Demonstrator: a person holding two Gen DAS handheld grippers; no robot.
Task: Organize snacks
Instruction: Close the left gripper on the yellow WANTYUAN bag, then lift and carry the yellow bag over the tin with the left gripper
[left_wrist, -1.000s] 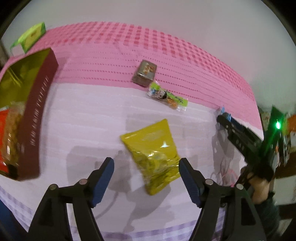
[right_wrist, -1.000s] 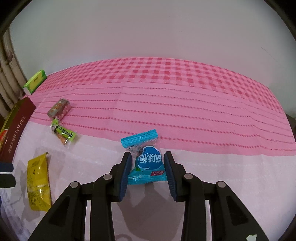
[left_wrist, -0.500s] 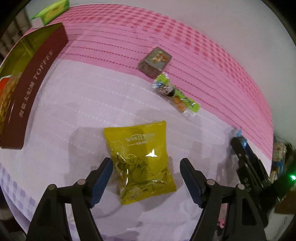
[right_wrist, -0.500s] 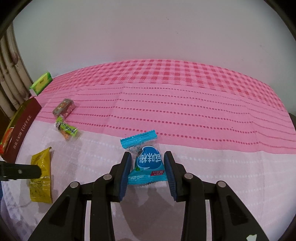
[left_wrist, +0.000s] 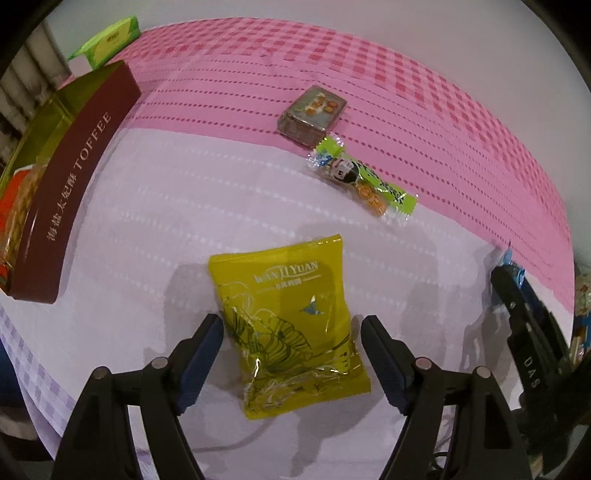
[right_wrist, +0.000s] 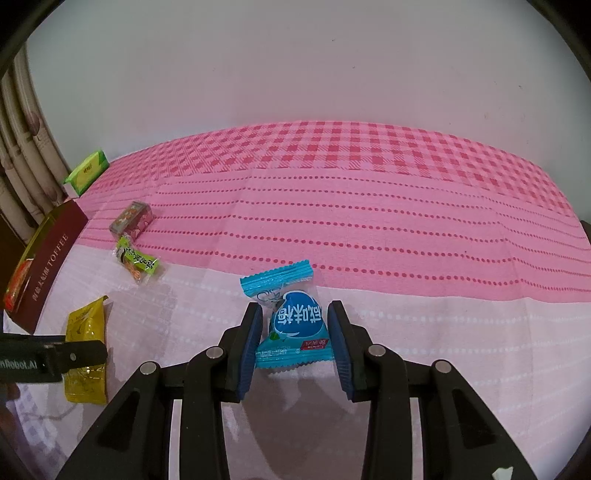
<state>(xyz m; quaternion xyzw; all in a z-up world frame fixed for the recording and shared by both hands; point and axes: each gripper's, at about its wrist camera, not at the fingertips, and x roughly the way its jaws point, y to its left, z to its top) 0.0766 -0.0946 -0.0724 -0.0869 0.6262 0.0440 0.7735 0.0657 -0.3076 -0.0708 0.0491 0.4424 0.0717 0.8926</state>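
My left gripper (left_wrist: 291, 328) is open with a finger on each side of a yellow snack bag (left_wrist: 288, 317) that lies flat on the cloth; the pads do not touch it. My right gripper (right_wrist: 295, 328) is shut on a blue candy packet (right_wrist: 291, 325) just above the cloth. The yellow bag also shows in the right wrist view (right_wrist: 86, 347), partly behind the left gripper. A maroon toffee box (left_wrist: 70, 184) stands open at the left with snacks inside.
A green-wrapped candy (left_wrist: 364, 181) and a small grey-brown packet (left_wrist: 312, 114) lie beyond the yellow bag. A green box (left_wrist: 105, 42) sits at the far left corner. A pink checked cloth (right_wrist: 351, 206) covers the table, with a wall behind.
My left gripper has moved forward and down, so its open fingers now flank the yellow bag. My right gripper has kept the blue packet and hardly moved.
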